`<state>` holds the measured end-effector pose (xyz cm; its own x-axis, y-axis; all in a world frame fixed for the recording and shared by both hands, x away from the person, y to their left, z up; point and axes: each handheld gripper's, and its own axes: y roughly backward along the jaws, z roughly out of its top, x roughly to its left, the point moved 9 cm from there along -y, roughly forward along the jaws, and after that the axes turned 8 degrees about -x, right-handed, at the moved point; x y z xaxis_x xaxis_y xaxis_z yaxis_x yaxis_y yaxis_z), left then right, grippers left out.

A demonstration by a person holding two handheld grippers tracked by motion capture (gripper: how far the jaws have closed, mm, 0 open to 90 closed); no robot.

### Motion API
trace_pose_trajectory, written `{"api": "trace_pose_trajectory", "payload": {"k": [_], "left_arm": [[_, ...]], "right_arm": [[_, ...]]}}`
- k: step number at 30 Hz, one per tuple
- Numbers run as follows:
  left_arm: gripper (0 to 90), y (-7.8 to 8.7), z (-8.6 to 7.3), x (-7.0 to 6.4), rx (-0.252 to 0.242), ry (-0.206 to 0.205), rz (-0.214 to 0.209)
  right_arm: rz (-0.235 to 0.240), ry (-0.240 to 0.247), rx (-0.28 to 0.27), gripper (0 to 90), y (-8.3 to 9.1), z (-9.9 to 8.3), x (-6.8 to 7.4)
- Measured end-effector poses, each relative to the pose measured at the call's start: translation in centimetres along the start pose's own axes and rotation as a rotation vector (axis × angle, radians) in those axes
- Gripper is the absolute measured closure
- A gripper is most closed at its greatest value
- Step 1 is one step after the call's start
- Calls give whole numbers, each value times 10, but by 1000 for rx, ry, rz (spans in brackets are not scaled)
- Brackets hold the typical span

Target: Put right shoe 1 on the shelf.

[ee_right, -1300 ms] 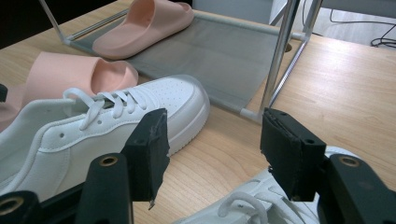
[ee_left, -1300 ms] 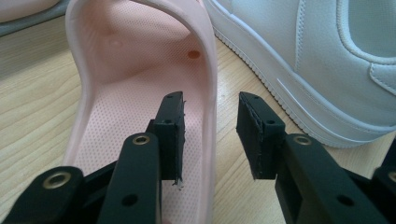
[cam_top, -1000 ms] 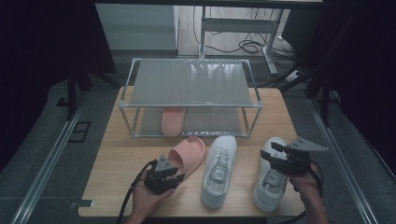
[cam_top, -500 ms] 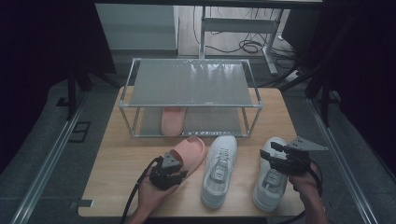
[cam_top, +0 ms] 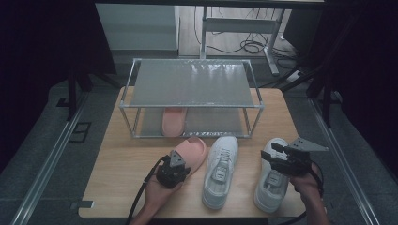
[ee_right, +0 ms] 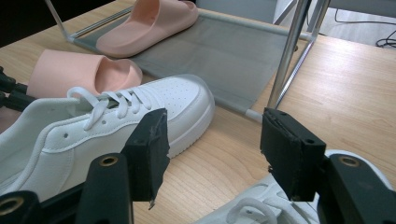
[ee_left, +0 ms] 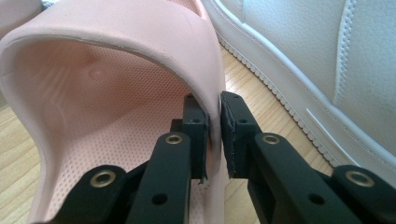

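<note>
The rack's frosted top shelf (cam_top: 192, 83) hides most of the second pink slipper (cam_top: 172, 121) beneath it — just its heel end shows. In the high view the left gripper (cam_top: 174, 168) covers the near slipper's (cam_top: 195, 149) heel; the right gripper (cam_top: 280, 157) masks the right sneaker's (cam_top: 268, 187) laces.

My high view: above near table edge, facing forward-down | my left gripper view: close on pink slide (ee_left: 116, 93), table level | my right gripper view: low, toward rack (ee_right: 289, 51) | shared: slide, middle sneaker (ee_right: 107, 126).
</note>
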<state>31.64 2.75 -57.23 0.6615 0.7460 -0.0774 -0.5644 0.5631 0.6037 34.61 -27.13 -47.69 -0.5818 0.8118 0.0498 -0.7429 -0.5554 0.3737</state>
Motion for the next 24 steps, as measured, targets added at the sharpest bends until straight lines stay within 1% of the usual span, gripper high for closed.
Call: {"api": "trace_pose_trajectory", "payload": {"k": [2, 3, 7, 11, 18, 24], "left_arm": [[827, 0, 0, -1, -4, 3, 2], [830, 0, -1, -1, 1, 0, 3], [834, 0, -1, -1, -6, -7, 17], [834, 4, 2, 0, -29, 2, 24], [835, 12, 13, 0, -73, 5, 21], [830, 9, 30, -2, -89, 3, 18]], "right_arm": [[0, 1, 0, 424, 0, 0, 0], [0, 1, 0, 423, 1, 0, 0], [-1, -1, 0, 423, 0, 0, 0], [-1, -2, -1, 423, 0, 0, -1], [-2, -1, -6, 423, 2, 2, -1], [-1, -2, -12, 423, 3, 3, 0]]}}
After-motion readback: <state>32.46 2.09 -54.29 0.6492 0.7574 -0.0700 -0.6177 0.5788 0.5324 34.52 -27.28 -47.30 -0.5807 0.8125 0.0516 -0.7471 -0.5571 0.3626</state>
